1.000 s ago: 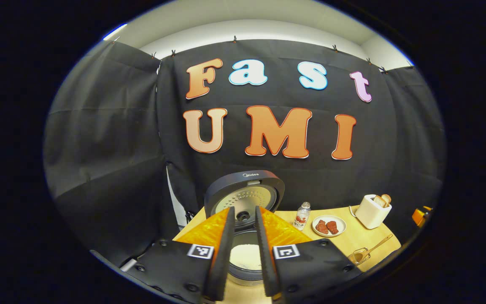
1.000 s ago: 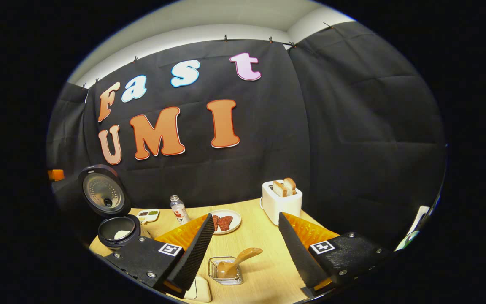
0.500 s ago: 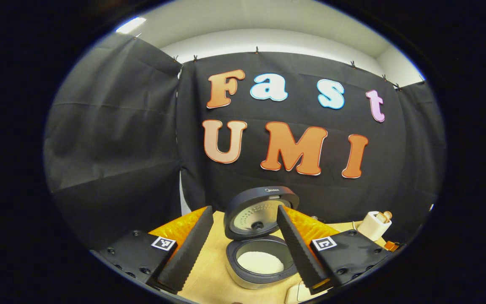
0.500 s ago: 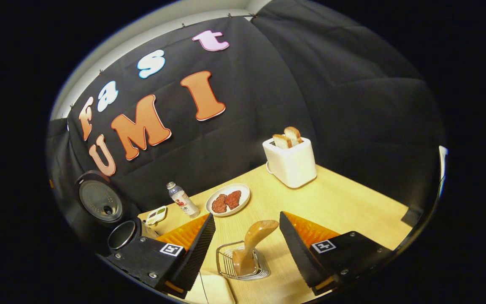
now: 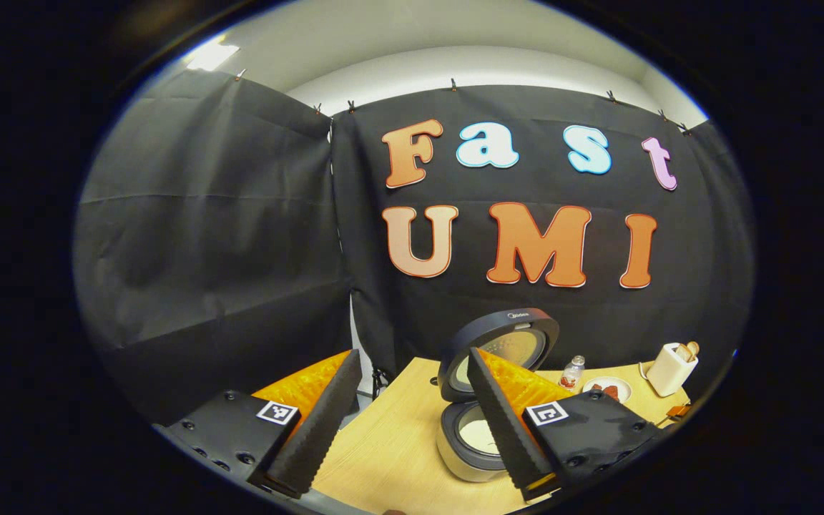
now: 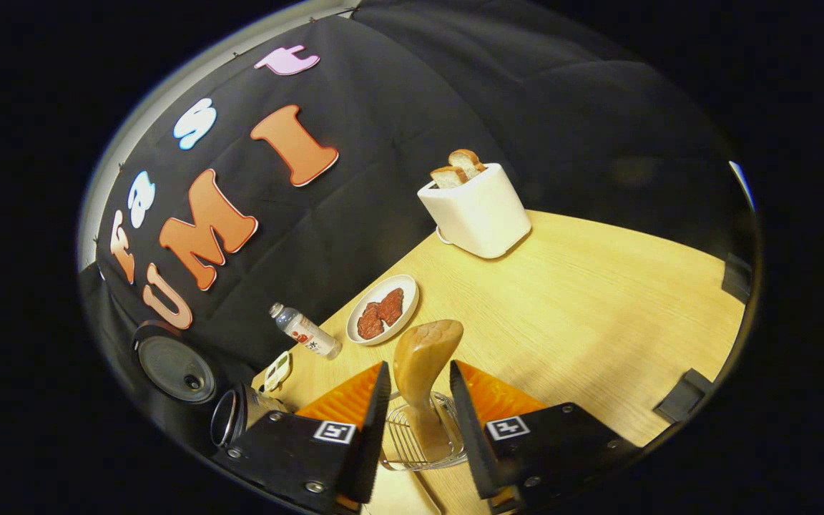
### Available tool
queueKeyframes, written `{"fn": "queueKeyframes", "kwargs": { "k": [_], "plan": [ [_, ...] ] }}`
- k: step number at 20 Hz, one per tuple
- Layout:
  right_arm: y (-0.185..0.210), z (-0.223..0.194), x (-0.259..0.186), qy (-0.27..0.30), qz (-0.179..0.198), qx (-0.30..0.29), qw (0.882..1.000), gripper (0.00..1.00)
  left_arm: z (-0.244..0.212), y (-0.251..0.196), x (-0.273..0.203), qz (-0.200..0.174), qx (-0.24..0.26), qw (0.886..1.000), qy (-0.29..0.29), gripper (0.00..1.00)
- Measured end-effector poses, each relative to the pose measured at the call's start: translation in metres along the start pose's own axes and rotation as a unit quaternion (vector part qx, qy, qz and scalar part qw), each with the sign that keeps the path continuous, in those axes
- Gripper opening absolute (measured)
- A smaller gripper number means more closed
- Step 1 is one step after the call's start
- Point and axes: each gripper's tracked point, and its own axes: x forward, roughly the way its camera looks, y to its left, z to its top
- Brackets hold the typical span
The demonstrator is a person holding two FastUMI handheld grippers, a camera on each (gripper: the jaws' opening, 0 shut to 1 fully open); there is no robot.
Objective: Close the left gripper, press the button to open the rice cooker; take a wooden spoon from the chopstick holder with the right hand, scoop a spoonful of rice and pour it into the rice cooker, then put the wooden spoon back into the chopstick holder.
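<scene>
The rice cooker (image 5: 463, 450) stands open on the wooden table (image 5: 390, 443), lid (image 5: 505, 343) tilted up and white rice (image 5: 475, 436) in its pot. My left gripper (image 5: 412, 354) is open and empty, left of the cooker, and its right finger overlaps it. The wooden spoon (image 6: 423, 357) stands in the wire chopstick holder (image 6: 412, 447), handle up. My right gripper (image 6: 419, 366) is over the holder, with a finger close on each side of the handle. Whether they press on it is unclear. The open cooker (image 6: 229, 422) lies far left.
A white toaster (image 6: 480, 211) holding bread slices stands at the back. A plate (image 6: 405, 300) of red meat, a small bottle (image 6: 305, 335) and a little dish (image 6: 280, 368) sit between toaster and cooker. Bare table (image 6: 584, 307) stretches to the right of the holder.
My left gripper opened wide and drew back left, away from the cooker. My right gripper came down over the holder, and its fingers narrowed around the spoon handle.
</scene>
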Motion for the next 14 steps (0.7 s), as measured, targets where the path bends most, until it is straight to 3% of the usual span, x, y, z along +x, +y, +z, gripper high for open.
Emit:
{"fn": "queueKeyframes", "kwargs": {
  "k": [4,8,14],
  "plan": [
    [0.0,-0.002,0.007,0.014,-0.017,0.001,1.0,0.19,-0.006,0.008,0.001,0.004,0.006,1.0,0.004,1.0],
    [0.005,0.0,0.002,0.011,-0.028,-0.035,0.999,0.0,-0.011,0.013,0.004,0.003,0.001,1.0,0.011,1.0],
    [0.035,0.041,-0.036,-0.036,-0.035,-0.096,0.994,0.0,-0.004,0.018,0.002,-0.012,-0.01,1.0,0.001,1.0]
  ]
}}
